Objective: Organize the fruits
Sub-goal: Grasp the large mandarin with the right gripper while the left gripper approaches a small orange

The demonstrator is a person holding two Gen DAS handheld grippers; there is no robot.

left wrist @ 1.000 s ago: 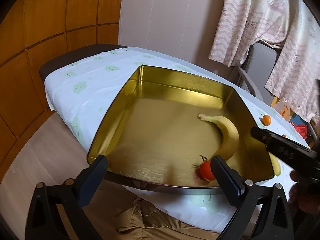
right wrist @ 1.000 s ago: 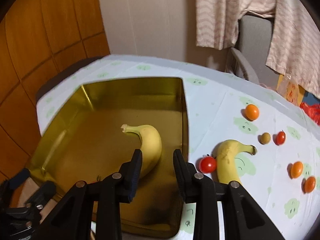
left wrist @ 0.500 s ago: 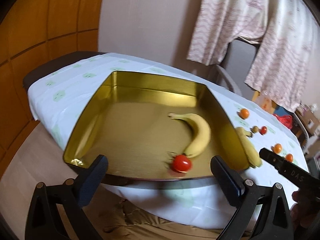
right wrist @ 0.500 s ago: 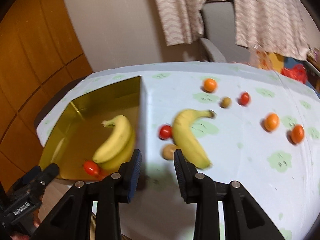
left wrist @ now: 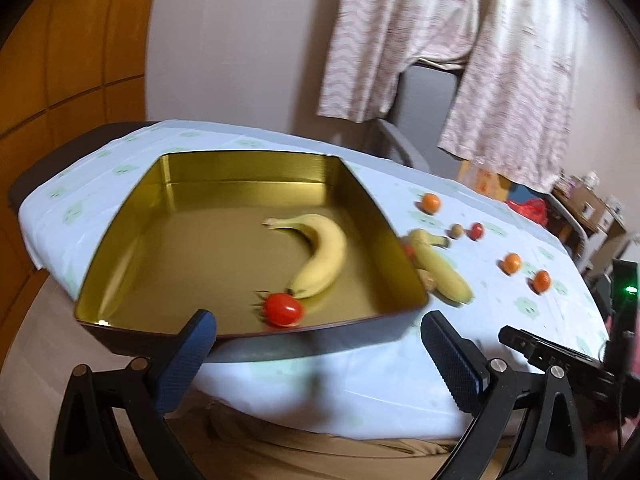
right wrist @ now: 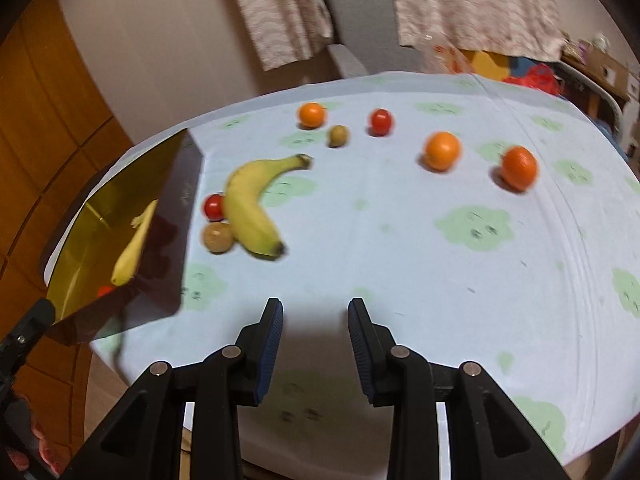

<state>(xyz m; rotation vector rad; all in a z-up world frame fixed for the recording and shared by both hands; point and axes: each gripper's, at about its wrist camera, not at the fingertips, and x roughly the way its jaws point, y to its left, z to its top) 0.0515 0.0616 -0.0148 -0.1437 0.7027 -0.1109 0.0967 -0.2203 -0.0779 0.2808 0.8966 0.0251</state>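
A gold tin tray (left wrist: 248,154) on the tablecloth holds a banana (left wrist: 324,252) and a red tomato (left wrist: 282,309) at the banana's near tip. My left gripper (left wrist: 316,320) stands wide open and empty just in front of the tray's near wall. Right of the tray lie a second banana (right wrist: 250,208), a tomato (right wrist: 214,206) and a brown fruit (right wrist: 218,236) close together. My right gripper (right wrist: 315,304) hovers over bare cloth near the table's front edge, its jaws a narrow gap apart with nothing between them.
Farther back on the cloth sit three oranges (right wrist: 311,115) (right wrist: 442,151) (right wrist: 519,168), a tomato (right wrist: 380,121) and a small brown fruit (right wrist: 339,136). A chair and hanging clothes (left wrist: 400,40) stand behind the table. Wooden panelling (left wrist: 60,60) is on the left.
My right gripper swung right, from above the tray to over the cloth in front of the loose fruit. The left gripper drew back from the tray and turned rightward.
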